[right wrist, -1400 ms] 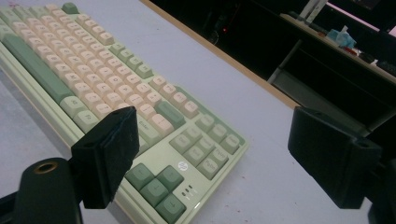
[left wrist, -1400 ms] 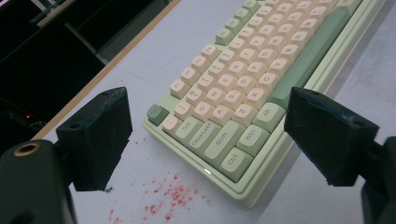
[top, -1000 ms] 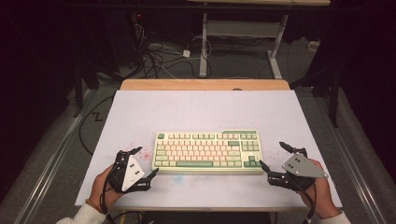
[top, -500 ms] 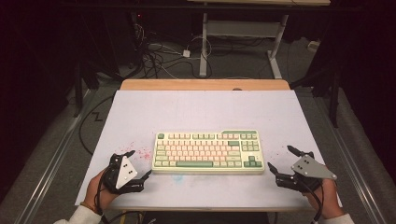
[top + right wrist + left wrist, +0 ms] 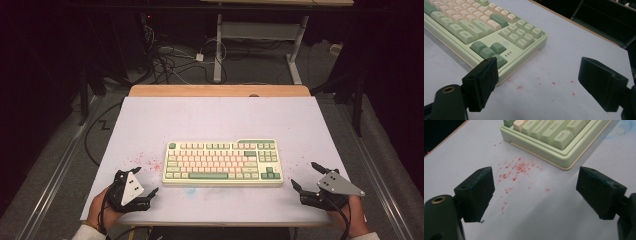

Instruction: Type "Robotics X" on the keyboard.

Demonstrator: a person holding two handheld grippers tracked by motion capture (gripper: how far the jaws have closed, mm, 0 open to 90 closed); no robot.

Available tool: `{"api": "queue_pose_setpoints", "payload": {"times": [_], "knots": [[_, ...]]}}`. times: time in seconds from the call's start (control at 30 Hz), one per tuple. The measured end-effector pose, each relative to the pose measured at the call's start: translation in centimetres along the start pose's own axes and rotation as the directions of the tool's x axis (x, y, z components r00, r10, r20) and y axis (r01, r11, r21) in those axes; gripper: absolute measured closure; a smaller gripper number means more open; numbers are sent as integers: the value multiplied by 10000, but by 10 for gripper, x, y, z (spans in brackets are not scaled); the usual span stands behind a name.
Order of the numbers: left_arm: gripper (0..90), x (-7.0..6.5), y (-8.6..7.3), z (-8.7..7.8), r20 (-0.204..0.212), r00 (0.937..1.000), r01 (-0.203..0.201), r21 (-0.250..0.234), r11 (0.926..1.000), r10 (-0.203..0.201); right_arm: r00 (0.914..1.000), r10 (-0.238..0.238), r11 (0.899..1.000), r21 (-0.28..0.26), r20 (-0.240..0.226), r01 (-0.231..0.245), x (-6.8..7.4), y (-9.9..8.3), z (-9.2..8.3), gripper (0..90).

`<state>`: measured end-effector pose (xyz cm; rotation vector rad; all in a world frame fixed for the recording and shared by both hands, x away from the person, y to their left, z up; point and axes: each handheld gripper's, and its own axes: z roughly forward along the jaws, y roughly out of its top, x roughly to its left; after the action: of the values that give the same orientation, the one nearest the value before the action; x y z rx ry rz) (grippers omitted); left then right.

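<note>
Now both tools rest low on the counter [image 5: 210, 115], jaws spread wide and empty: the left hand-held gripper [image 5: 141, 186] and the right hand-held gripper [image 5: 306, 177]. Between them lies the keyboard [image 5: 222, 162], its long axis running from one to the other. Each short end sits just ahead and inward of its gripper, the left seemingly nearer.
</note>
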<state>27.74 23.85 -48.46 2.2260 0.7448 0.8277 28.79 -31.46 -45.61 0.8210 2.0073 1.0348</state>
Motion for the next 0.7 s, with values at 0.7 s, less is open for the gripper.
{"api": "queue_pose_setpoints", "payload": {"times": [0.7], "knots": [[146,-2,1,-3,132,9998,-131,-211,9997,134,9994,-348,9992,-221,-19,347,9,7,-4,170]]}}
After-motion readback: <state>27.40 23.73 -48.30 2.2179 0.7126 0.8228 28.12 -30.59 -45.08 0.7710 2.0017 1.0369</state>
